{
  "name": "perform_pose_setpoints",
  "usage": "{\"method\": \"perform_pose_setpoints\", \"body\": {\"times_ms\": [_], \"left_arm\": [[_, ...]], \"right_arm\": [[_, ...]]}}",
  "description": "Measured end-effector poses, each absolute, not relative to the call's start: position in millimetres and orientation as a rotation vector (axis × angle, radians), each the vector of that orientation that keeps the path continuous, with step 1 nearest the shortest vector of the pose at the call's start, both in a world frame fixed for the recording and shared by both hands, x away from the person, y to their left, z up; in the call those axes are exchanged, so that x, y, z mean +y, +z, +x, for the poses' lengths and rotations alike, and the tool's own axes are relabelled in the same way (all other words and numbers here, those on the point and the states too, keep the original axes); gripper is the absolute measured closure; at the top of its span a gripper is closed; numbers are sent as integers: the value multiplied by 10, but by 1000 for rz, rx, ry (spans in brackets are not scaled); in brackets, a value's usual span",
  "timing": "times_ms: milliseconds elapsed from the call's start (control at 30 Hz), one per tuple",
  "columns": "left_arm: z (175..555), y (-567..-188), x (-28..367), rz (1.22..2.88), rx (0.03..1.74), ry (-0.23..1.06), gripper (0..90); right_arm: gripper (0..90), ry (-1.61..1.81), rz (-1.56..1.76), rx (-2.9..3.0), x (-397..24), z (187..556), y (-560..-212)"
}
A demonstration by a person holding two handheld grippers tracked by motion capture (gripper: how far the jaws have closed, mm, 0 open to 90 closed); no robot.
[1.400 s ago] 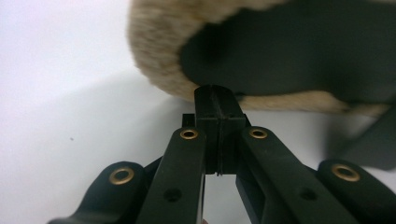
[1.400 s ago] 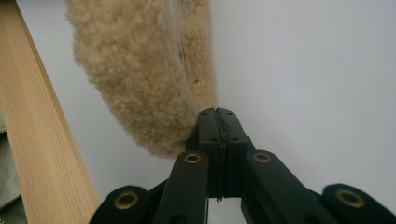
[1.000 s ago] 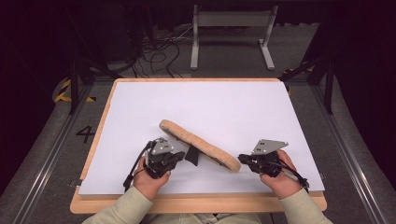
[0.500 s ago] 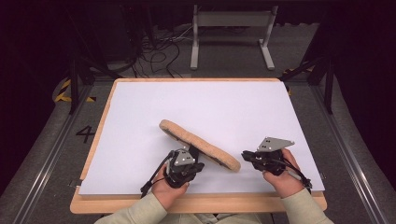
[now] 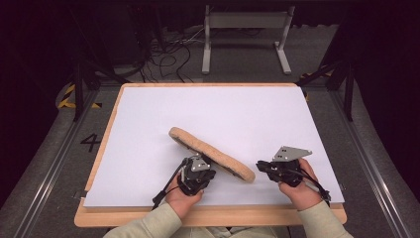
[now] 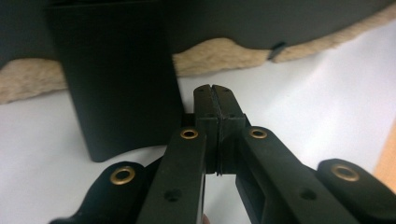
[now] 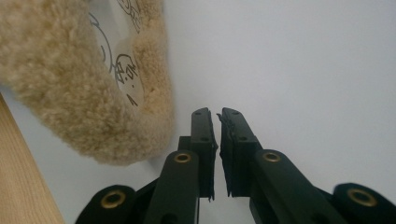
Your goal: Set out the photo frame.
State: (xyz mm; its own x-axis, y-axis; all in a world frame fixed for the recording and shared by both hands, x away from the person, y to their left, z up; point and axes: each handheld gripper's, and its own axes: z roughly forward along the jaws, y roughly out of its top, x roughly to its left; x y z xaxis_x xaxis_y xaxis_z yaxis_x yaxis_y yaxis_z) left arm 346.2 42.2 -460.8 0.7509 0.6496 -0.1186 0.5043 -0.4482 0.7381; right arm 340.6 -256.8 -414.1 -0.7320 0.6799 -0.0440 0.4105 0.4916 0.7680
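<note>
In the high view a white sheet (image 5: 148, 144) covers the wooden table (image 5: 213, 216), and a long, tan, fleecy insole (image 5: 210, 152) lies across the middle of the frame, slanting from centre-left down to the lower right. Just below its middle, in the lower centre of the frame, the left gripper (image 5: 197, 171) sits in the person's left hand (image 5: 182, 198), close under the insole's near edge. In the left gripper view its jaws are pressed flat together with nothing between them, their tips near a black upright block (image 6: 116, 79) at the left of that frame and the fleecy rim running along the top. To the right of the insole's lower end, the right gripper (image 5: 265, 167) is held by the right hand (image 5: 297, 188), pointing at that end. In the right gripper view its jaws stand a narrow slit apart, empty, with the fleece just to the upper left of them; contact cannot be told.
</note>
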Motion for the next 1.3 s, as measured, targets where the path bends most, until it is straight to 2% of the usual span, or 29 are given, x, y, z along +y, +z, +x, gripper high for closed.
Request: {"method": "perform_pose_setpoints", "body": {"times_ms": [300, 1133, 1200, 1300], "left_arm": [[3477, -4584, 438, 2143, 897, 231, 900], [3522, -4526, 599, 2149, 957, 369, 900], [3555, -4522, 647, 2144, 994, 430, 900], [3634, -4522, 787, 2104, 1068, 385, 900]], "right_arm": [[840, 1106, 914, 2398, -2544, 3411, -4141], [835, 1114, 873, 2419, -2457, 3395, -4133], [834, 1114, 871, 2422, -2451, 3394, -4134], [834, 1116, 863, 2424, -2431, 3398, -4136]]}}
